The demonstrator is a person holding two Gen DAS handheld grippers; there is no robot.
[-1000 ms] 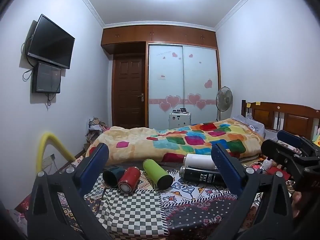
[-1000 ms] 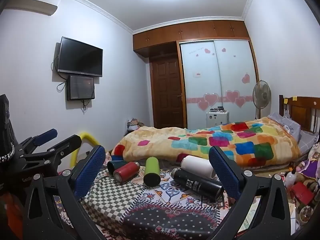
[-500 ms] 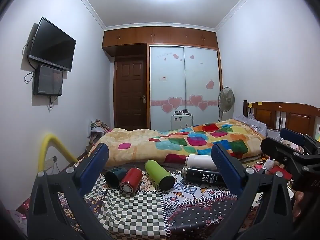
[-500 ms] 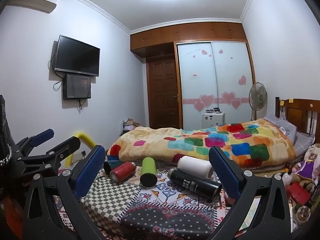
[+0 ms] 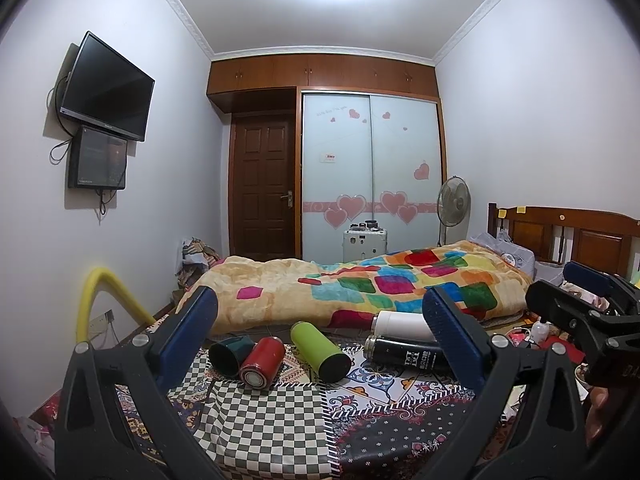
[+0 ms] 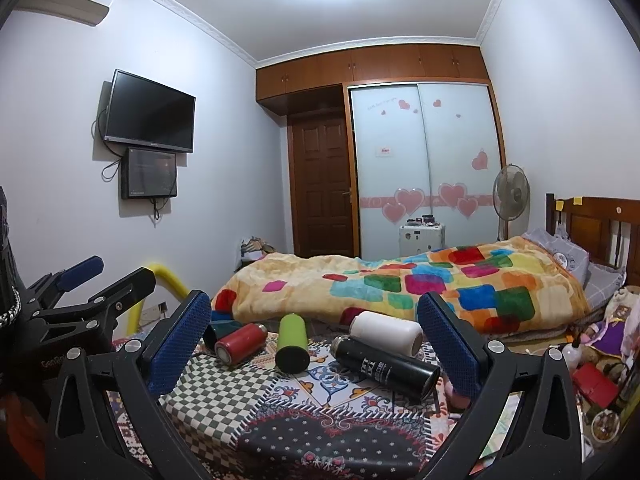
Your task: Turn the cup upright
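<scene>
Over the last second we only drift: both tools, left tool (image 5: 320,334) and right tool (image 6: 314,332), gape wide, empty. The cups (image 5: 262,362), seemingly all five, lie toppled mid-surface (image 5: 260,420); nothing started.

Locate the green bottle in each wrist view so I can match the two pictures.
Left wrist: the green bottle lies on its side at lower centre, between the red can and the black bottle.
Right wrist: the green bottle lies at lower centre-left, its dark end toward the camera.
Shared landmark: the red can lies just left of it in both.
</scene>
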